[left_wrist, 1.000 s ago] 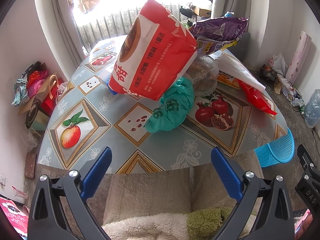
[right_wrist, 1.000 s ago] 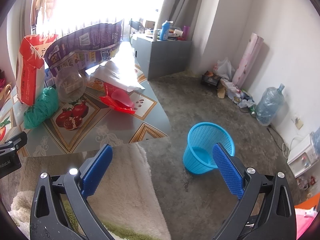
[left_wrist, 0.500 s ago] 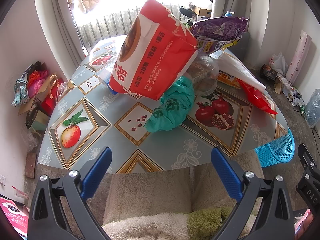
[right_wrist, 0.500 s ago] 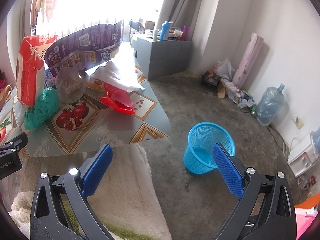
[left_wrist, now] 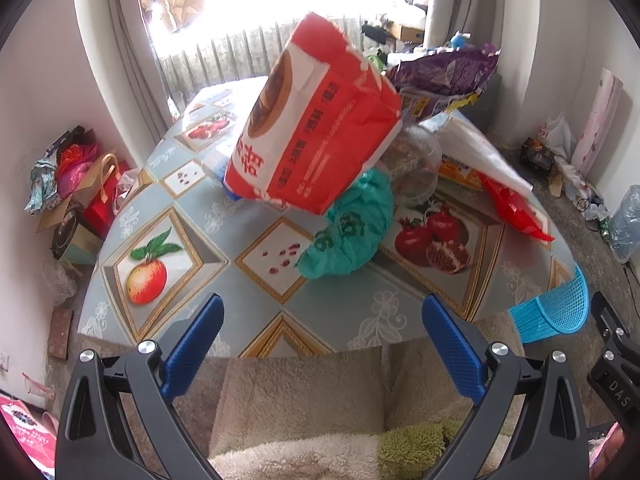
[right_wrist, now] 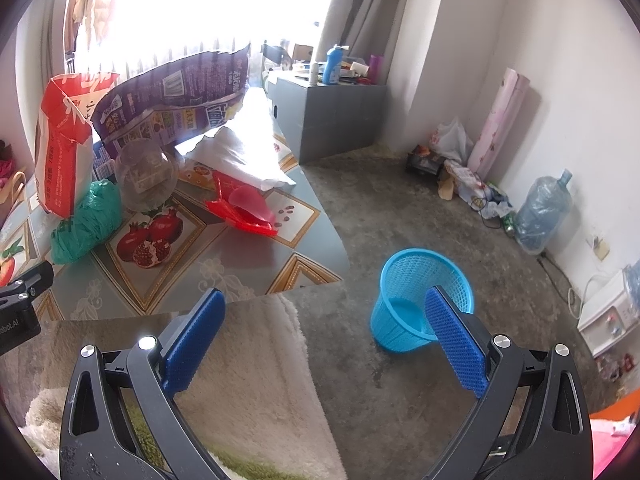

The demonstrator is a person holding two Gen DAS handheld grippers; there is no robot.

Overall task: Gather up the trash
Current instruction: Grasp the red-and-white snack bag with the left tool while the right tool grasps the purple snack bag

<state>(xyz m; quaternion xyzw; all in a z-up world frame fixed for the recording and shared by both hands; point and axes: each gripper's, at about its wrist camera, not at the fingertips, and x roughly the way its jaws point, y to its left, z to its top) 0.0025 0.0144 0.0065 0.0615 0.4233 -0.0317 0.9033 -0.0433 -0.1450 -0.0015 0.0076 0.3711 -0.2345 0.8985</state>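
Both claws, left claw [left_wrist: 320, 336] and right claw [right_wrist: 324, 330], hang released and empty. We'd pinch the green plastic bag [left_wrist: 352, 228], nearest on the counter [left_wrist: 248, 292], then carry it to the blue basket [right_wrist: 420, 300] on the floor.

left gripper [left_wrist: 320, 336]: jaws wide apart | right gripper [right_wrist: 324, 328]: jaws wide apart

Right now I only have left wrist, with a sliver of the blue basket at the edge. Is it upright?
Observer: Yes. The blue basket stands upright on the floor, just off the table corner.
Operator: Anything in it?
Observer: What shows of the inside looks empty.
Operator: Right tool?
Observer: The right tool is open, holding nothing.
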